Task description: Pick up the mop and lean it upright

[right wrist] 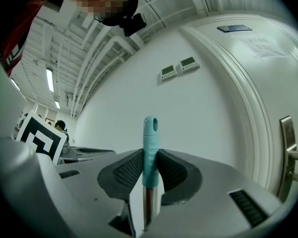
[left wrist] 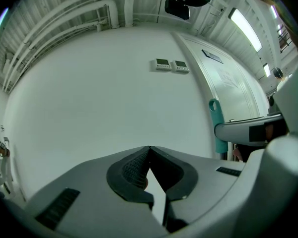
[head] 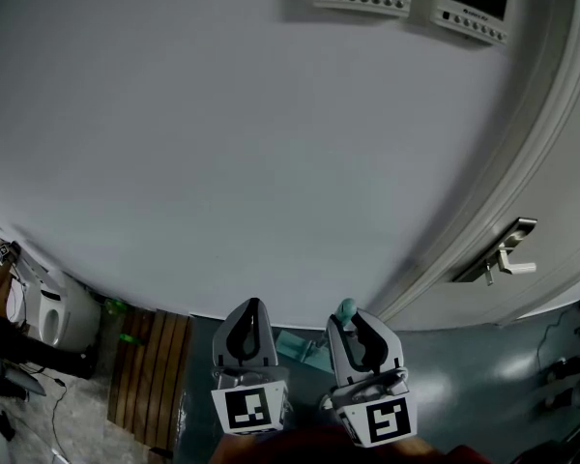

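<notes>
Looking down in the head view, the left gripper [head: 251,309] and right gripper [head: 360,322] are seen low at centre, before a bare wall [head: 271,143]. In the left gripper view, its jaws are clenched on nothing. In the right gripper view, the mop [right wrist: 150,133] is grasped upright by its teal handle. Gripped so near its end, it could swing or slip.

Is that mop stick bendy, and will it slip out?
Probably stiff: the mop stick has a straight shiny metal shaft. Its ridged teal grip likely resists slipping between the right hand-held gripper's pads. Held near its top, it may swing.
</notes>
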{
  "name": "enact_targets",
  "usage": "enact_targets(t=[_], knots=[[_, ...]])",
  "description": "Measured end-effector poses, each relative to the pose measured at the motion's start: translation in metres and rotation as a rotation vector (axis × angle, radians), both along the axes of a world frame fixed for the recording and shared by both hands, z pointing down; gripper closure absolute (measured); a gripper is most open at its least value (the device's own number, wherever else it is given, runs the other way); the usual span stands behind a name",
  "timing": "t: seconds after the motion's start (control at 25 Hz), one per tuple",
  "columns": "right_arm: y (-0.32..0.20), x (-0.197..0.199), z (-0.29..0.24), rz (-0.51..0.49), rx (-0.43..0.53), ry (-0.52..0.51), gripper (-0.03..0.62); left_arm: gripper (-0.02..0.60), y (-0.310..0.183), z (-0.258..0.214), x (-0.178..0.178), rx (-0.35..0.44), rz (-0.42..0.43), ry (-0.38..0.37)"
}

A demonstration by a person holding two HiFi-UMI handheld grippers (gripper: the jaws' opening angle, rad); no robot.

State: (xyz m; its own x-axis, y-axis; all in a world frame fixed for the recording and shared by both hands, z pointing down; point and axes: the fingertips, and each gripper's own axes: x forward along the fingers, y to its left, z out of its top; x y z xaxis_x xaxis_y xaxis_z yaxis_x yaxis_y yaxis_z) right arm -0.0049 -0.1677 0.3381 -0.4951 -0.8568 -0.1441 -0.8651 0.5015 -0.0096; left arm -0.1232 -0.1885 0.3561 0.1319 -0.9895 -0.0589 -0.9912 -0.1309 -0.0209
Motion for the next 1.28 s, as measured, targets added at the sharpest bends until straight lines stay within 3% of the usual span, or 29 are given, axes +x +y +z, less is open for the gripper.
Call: enact_targets(t=[1.28], knots=[[0.0048,0.0015,0.0003,0.016,0.003,-0.006,0.488,0.568,0.0087,-0.0054,0.0003,0.022,-0.011,-0.001]])
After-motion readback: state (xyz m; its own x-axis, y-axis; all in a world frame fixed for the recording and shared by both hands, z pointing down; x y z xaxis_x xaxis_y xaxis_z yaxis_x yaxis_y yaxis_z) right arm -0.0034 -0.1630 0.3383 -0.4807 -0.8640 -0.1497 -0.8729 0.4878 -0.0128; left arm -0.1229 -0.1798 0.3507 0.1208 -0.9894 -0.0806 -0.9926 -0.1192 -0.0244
